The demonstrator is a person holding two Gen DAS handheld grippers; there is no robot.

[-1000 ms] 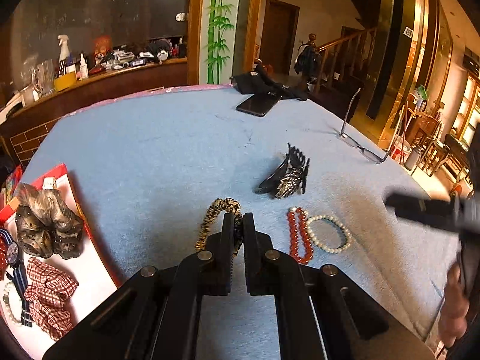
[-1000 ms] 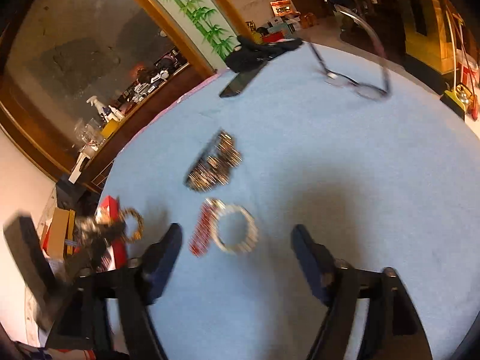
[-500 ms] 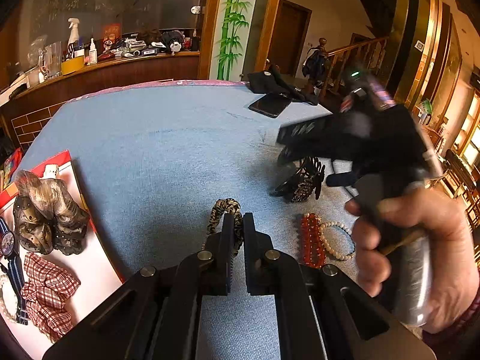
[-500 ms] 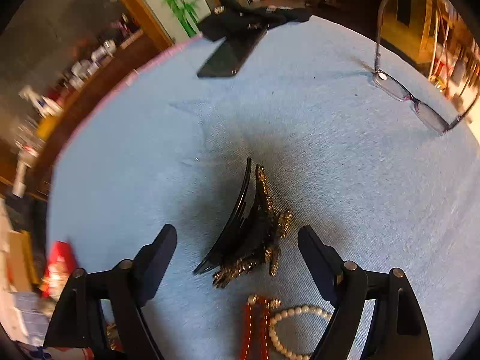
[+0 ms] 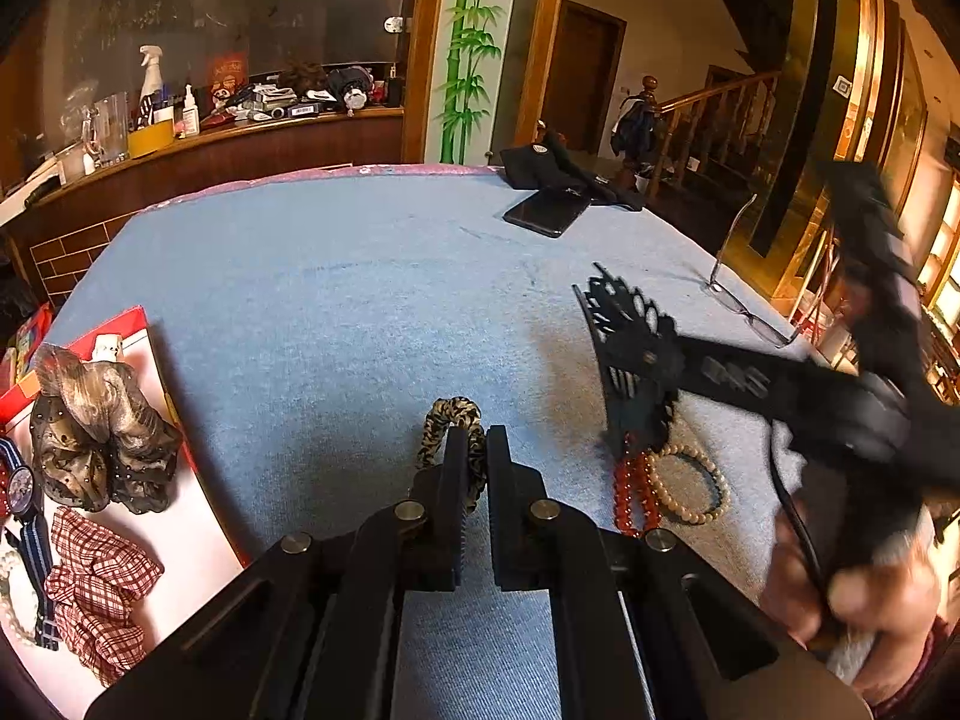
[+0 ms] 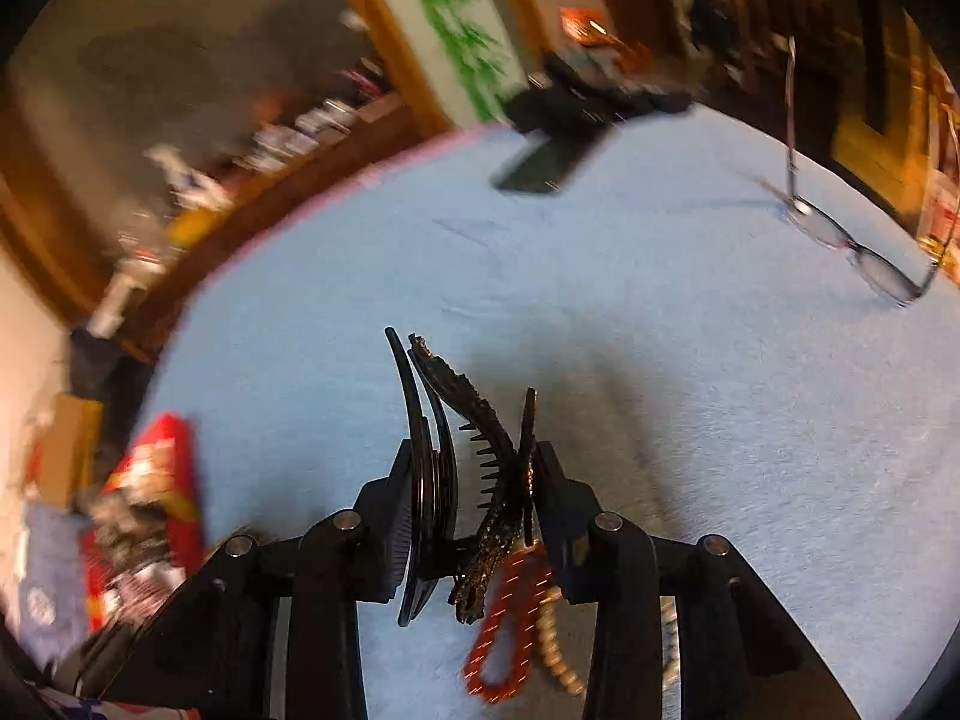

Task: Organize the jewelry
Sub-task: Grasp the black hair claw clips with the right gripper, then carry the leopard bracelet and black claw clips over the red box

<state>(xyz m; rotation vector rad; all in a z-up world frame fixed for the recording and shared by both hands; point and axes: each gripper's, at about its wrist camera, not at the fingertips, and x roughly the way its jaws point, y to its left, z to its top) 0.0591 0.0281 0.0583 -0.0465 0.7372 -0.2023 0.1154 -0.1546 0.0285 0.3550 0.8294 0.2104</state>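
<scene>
Now the right gripper [image 6: 471,480] has just closed its jaws on the black hair claw [image 6: 462,450].
It sits above the blue table [image 5: 336,312] by the bracelets [image 5: 666,489]; the left gripper [image 5: 471,456] pinches a leopard hair tie [image 5: 450,420].

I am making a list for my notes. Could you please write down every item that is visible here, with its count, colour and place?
hair claw: 1, black with gold trim, between the right gripper's fingers
leopard scrunchie: 1, tan and black, in the left gripper
red bracelet: 1, on the cloth
pearl bracelet: 1, cream, beside the red one
tray: 1, white with red edge, far left
brown scrunchie: 1, in the tray
plaid scrunchie: 1, red and white, in the tray
watch: 1, striped strap, in the tray
glasses: 1, right edge
phone: 1, black, far side
cloth: 1, blue
left gripper: shut
right gripper: closing on the claw
</scene>
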